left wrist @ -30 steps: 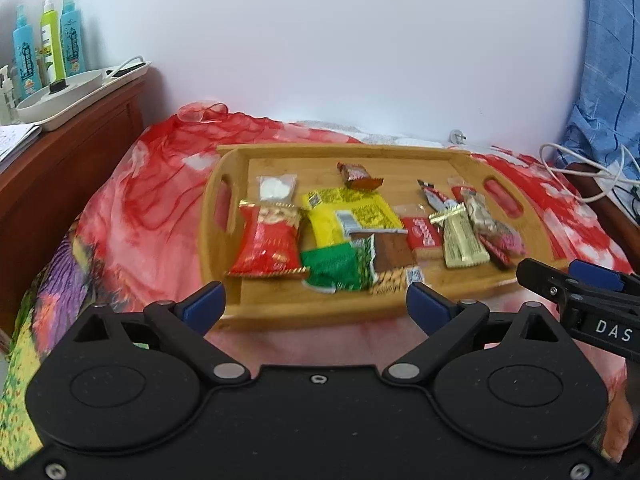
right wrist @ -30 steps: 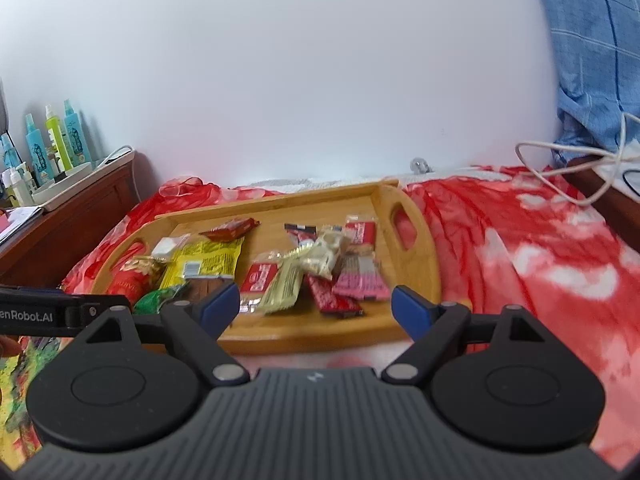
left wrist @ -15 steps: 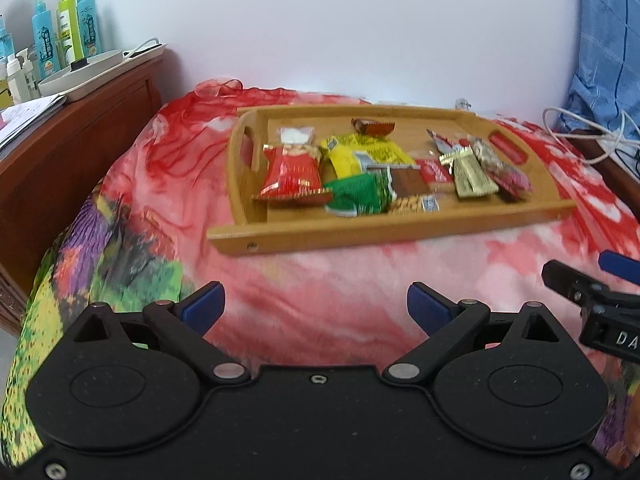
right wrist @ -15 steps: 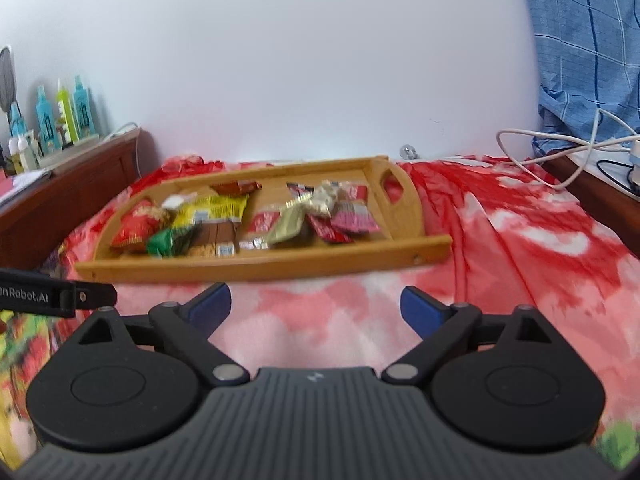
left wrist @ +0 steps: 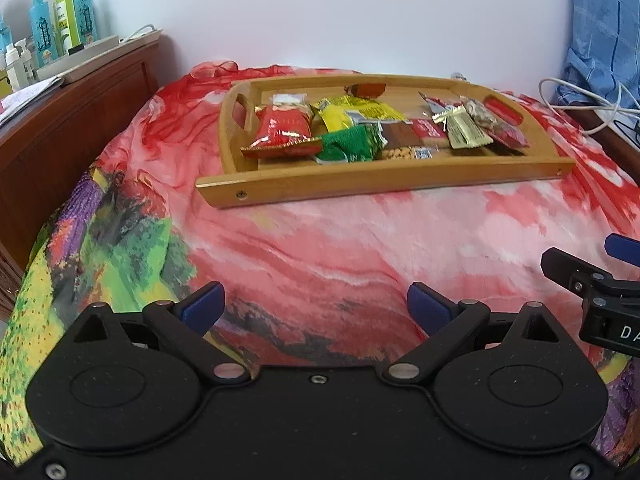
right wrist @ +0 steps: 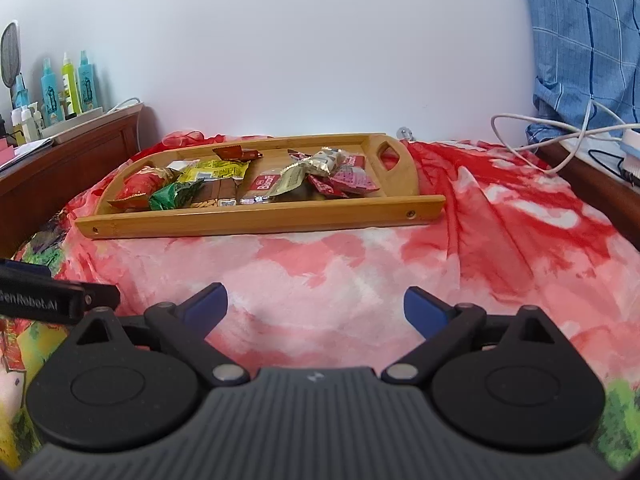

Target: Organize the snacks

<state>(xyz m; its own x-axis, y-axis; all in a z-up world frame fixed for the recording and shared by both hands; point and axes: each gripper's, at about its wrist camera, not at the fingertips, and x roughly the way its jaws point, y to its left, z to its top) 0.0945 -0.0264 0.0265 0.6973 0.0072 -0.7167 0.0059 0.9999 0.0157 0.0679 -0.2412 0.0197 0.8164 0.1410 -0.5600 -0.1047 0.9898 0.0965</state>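
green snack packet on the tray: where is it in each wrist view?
Left wrist: green snack packet sits center frame, near the wooden tray's front rail, right of the red bag.
Right wrist: green snack packet sits upper left, toward the tray's left end, again beside the red bag.
Shared landmark: the teal and green bottles on the wooden cabinet at left.

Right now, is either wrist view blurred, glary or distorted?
Left wrist: the rectangular bamboo snack tray looks slightly soft, and glare streaks the shiny red snack packet. Right wrist: sharper; fisheye bends the blue checked fabric at the edge.
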